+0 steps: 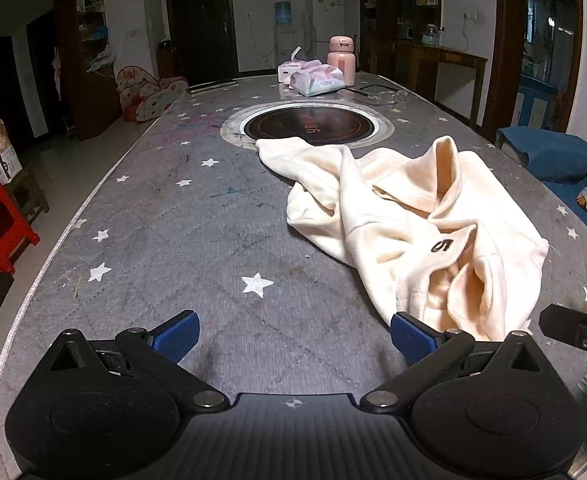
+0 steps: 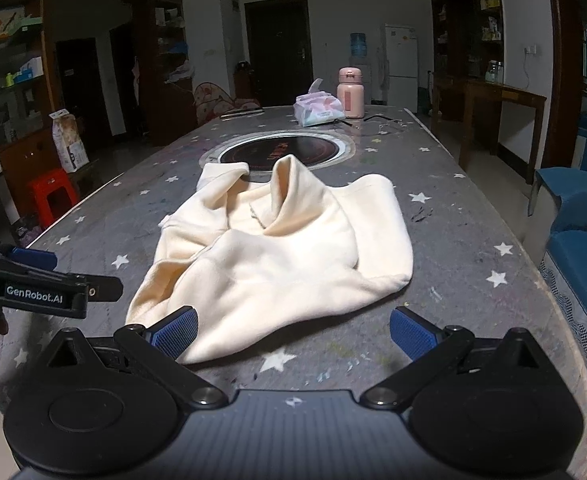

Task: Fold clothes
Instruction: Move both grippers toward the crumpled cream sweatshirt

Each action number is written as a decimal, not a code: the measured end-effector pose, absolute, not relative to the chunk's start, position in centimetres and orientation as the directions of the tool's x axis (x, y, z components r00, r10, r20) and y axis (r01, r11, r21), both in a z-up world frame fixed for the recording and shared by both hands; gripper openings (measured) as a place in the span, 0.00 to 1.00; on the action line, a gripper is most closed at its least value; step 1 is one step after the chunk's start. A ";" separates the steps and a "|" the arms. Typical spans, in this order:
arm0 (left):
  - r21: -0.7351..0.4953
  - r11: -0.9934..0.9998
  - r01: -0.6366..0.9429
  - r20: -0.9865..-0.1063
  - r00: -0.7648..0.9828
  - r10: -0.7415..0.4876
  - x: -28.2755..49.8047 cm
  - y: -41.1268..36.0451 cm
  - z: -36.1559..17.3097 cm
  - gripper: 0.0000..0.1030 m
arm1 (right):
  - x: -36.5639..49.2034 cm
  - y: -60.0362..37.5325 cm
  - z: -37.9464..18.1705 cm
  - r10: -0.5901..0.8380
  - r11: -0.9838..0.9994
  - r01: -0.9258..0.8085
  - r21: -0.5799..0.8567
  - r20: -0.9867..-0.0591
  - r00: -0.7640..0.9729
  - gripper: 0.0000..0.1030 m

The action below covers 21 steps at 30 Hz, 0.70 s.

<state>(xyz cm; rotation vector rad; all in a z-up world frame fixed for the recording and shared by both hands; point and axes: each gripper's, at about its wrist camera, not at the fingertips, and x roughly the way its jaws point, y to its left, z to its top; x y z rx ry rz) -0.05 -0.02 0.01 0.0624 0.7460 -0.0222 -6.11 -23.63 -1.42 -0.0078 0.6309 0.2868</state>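
Table point(image 2: 473, 240): grey, star-printed, long. Cream garment point(image 2: 277, 248) lies on its near half, crumpled, one end reaching the far round hob point(image 2: 285, 150); no neat fold visible, so folding remains outstanding. Left gripper point(image 1: 293, 336) hangs left of the cloth, jaws spread, empty. Right gripper point(image 2: 293, 330) sits at the near hem, jaws spread, holding nothing.

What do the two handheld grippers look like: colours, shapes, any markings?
Both the left gripper and the right gripper have matte black bodies with round pivot discs, angular black arms and blue textured finger pads. White "GenRobot.AI" lettering marks the left one's side.
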 end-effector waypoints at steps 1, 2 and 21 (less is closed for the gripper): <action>0.051 0.998 0.042 -0.679 0.734 0.004 -0.2 -0.1 0.0 1.00 | -6.2 -23.6 -1.4 0.263 0.960 -0.267 0.080 -0.582 0.769 1.00; 0.053 0.998 0.044 -0.680 0.734 0.004 -0.3 -0.1 0.0 1.00 | -6.3 -23.6 -1.5 0.264 0.960 -0.268 0.082 -0.582 0.769 1.00; 0.089 0.994 0.057 -0.683 0.730 0.019 -0.1 -0.9 -0.1 1.00 | -6.6 -23.4 -1.2 0.277 0.956 -0.282 0.083 -0.575 0.769 1.00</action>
